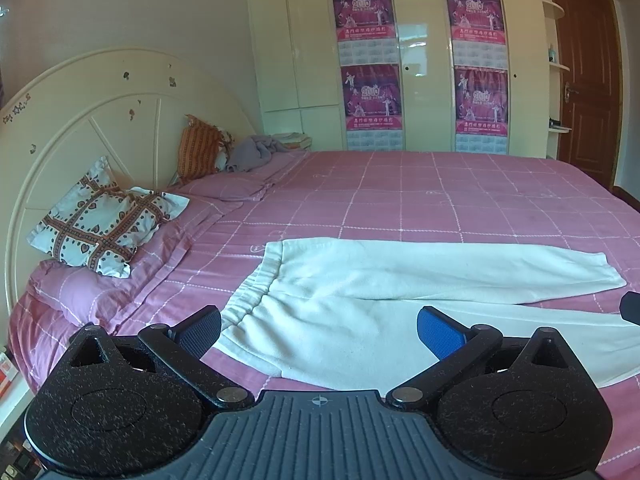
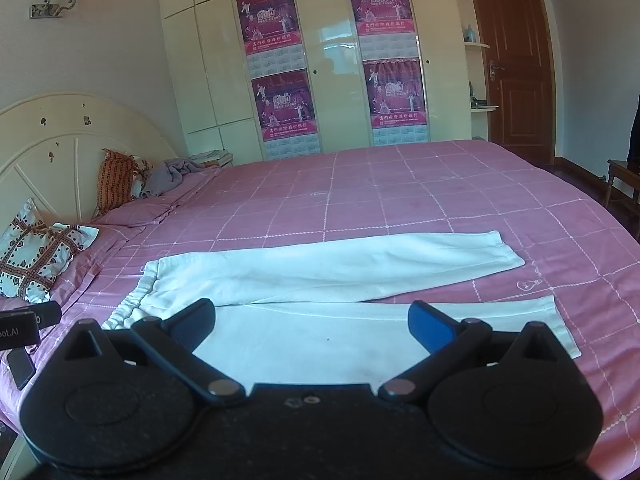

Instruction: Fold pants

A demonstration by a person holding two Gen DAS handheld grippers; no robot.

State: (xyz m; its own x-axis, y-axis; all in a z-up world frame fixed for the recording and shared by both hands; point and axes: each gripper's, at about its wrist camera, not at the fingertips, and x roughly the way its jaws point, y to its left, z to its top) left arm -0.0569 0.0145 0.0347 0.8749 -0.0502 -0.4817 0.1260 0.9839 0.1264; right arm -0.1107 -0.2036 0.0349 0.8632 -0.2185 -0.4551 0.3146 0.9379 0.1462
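White pants (image 1: 360, 288) lie flat on the pink checked bed (image 1: 440, 200), waistband to the left and both legs spread to the right. My left gripper (image 1: 319, 334) is open and empty, hovering above the waistband end near the front edge. In the right wrist view the pants (image 2: 340, 276) show full length, with the near leg's cuff (image 2: 560, 320) at right. My right gripper (image 2: 312, 322) is open and empty, above the middle of the near leg. A part of the right gripper shows at the left view's right edge (image 1: 631, 307).
A patterned pillow (image 1: 104, 220) and an orange pillow (image 1: 200, 148) lean by the cream headboard (image 1: 80, 120). A grey cloth (image 1: 256, 152) lies at the far corner. A wardrobe with posters (image 1: 368, 60) and a brown door (image 1: 588, 80) stand behind the bed.
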